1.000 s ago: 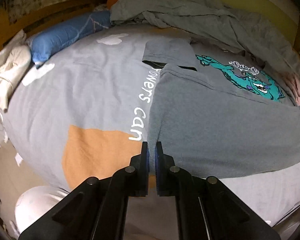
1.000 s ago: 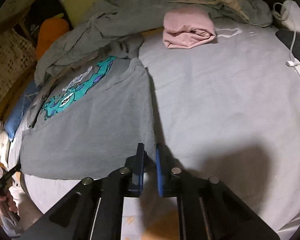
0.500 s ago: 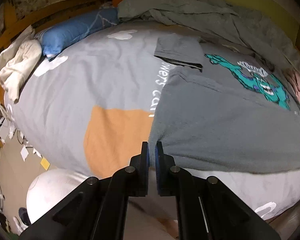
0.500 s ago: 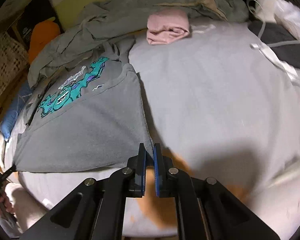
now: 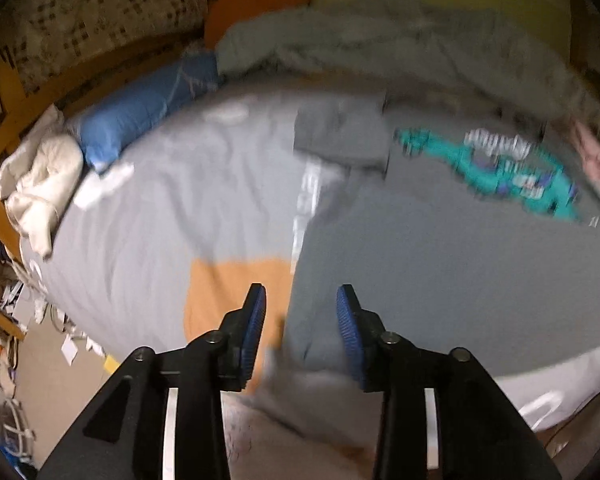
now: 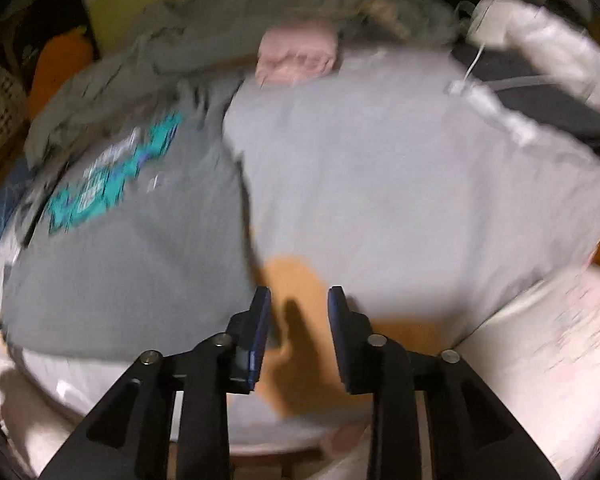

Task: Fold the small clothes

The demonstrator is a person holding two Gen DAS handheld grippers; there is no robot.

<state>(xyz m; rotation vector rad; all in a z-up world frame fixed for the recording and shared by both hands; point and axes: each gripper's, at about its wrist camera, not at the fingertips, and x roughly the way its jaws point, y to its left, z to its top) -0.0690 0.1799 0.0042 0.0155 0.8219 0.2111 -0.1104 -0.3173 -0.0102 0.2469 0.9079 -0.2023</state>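
A grey T-shirt (image 5: 440, 248) with a teal monster print lies flat on the bed, hem toward me; it also shows in the right wrist view (image 6: 132, 264). My left gripper (image 5: 302, 316) is open, its jaws standing either side of the shirt's near left hem corner, which sags between them. My right gripper (image 6: 298, 316) is open and empty, just right of the shirt's near right corner, over an orange patch of the sheet. Both views are blurred by motion.
The grey bedsheet (image 6: 400, 184) has orange patches. A folded pink garment (image 6: 298, 56) and a rumpled grey blanket (image 5: 400, 44) lie at the far side. A blue pillow (image 5: 140, 116), cream cloth (image 5: 40, 184), white cable and dark item (image 6: 532, 96) sit at the edges.
Both grippers have opened and let go of the shirt's hem corners. Both have drawn back toward the near bed edge; the shirt now lies on the bed.
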